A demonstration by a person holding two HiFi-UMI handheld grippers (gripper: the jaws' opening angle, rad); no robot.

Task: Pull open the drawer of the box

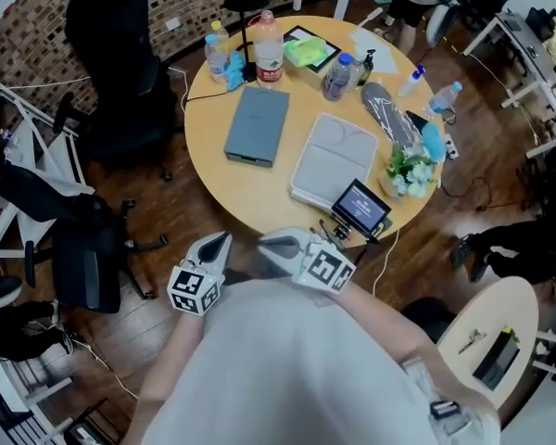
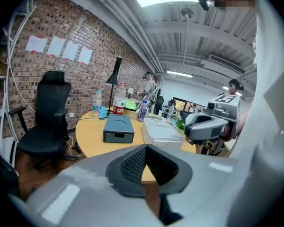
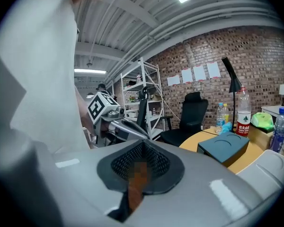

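Observation:
A blue-grey box [image 1: 257, 125] lies flat on the round wooden table [image 1: 227, 197], its drawer front toward me. In the left gripper view the box [image 2: 119, 128] shows its drawer shut, with a notch in the front [image 2: 118, 136]. Both grippers hang close to my body, short of the table's near edge and well apart from the box. My left gripper [image 1: 221, 242] [image 2: 146, 148] is shut with nothing in it. My right gripper [image 1: 271, 245] [image 3: 141, 144] is also shut and empty. Each gripper sees the other: the right gripper [image 2: 203, 126], the left gripper [image 3: 117, 126]. The right gripper view shows the box [image 3: 224, 148] from the side.
Right of the box lies a flat pale-grey case [image 1: 334, 160], with a small screen [image 1: 360, 207] at the table's near edge. Bottles [image 1: 268, 49], a green pack, a lamp and a small plant [image 1: 408, 170] stand at the back and right. Black office chairs [image 1: 120, 63] stand left.

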